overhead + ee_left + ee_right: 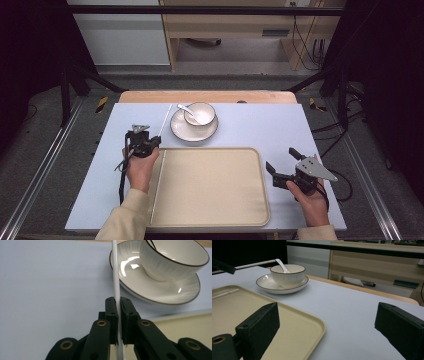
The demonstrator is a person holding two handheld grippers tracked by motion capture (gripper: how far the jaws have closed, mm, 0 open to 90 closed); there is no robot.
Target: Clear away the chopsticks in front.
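at the tray's [210,210] 9 o'clock edge, left gripper [150,141] jaws pinch a white chopstick [115,277] pointing toward 12. a second chopstick [155,190] lies along the tray's left rim. bowl [200,113] on plate [181,131] at 12. right gripper [281,162] at 3 o'clock, jaws spread, empty.

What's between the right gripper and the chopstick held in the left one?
High view: the beige tray's far edge, a second chopstick along its left side, and bare table separate right gripper and held chopstick.
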